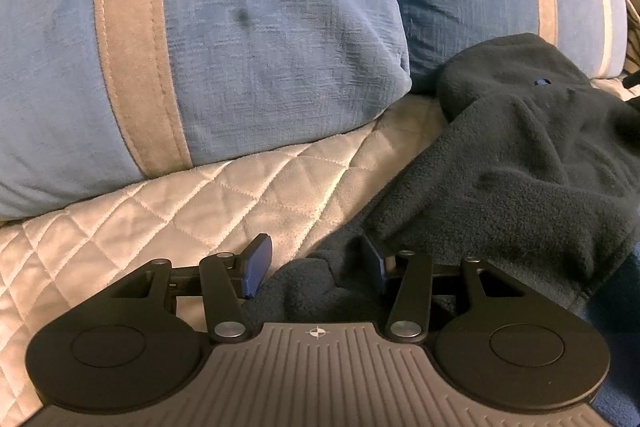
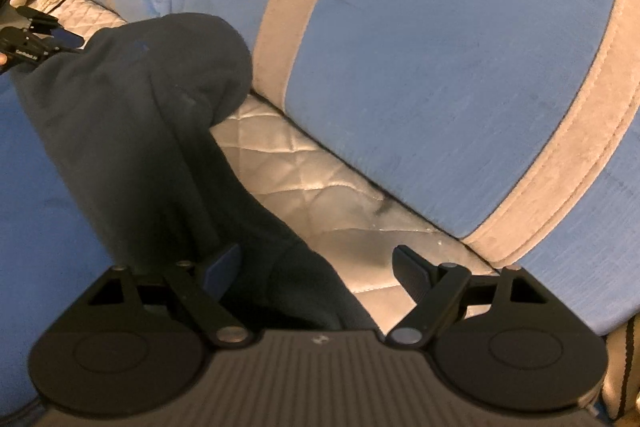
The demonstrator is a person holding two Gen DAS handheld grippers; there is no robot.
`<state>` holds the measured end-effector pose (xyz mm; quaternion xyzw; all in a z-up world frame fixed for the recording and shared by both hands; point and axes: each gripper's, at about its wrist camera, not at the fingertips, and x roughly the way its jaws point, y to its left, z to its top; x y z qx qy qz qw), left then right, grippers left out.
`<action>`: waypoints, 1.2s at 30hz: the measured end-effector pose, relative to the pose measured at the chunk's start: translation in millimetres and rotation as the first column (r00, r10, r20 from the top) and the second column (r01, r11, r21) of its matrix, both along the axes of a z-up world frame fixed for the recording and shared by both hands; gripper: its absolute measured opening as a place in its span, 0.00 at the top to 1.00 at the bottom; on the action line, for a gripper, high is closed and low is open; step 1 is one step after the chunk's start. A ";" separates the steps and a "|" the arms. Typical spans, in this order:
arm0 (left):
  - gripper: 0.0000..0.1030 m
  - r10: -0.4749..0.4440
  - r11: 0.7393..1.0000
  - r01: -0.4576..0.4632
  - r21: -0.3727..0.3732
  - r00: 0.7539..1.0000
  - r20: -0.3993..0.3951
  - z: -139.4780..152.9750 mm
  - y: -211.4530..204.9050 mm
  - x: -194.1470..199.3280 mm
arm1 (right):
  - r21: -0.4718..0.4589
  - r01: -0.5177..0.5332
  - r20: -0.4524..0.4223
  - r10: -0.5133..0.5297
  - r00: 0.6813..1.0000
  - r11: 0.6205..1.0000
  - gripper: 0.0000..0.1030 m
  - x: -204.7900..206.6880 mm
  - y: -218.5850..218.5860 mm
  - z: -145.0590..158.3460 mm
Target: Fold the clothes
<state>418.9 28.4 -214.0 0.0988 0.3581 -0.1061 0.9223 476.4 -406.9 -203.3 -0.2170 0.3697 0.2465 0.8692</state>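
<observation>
your dark navy fleece garment (image 1: 500, 171) lies rumpled and unfolded on the cream quilted bedspread (image 1: 168, 203) beside the blue pillows (image 1: 248, 39), so with your left gripper (image 1: 316, 267) half-spread astride its edge and your right gripper (image 2: 316, 271) spread wide, the folding looks barely begun.

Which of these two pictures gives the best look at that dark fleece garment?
The left wrist view: the fleece garment lies lit and sharp, its nap and folds plain, one end between the left claw fingers. The right wrist view shows it darker and blurred, a long strip running to the right claw.
</observation>
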 end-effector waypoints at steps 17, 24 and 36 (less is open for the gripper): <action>0.84 -0.171 0.910 0.169 0.378 0.985 -0.030 10.6 -46.7 -5.1 | -0.196 -0.026 -0.039 0.018 0.999 0.980 0.87 3.5 43.1 -3.9; 0.85 -0.191 0.830 0.142 0.540 0.981 0.035 16.0 -55.4 -6.3 | -0.225 0.061 0.142 -0.029 0.989 0.973 0.88 -3.3 41.8 7.8; 0.86 -0.125 0.798 -0.002 0.603 0.977 0.170 -1.3 -63.1 17.4 | -0.232 0.157 0.315 -0.079 0.946 0.960 0.88 9.9 57.5 -9.5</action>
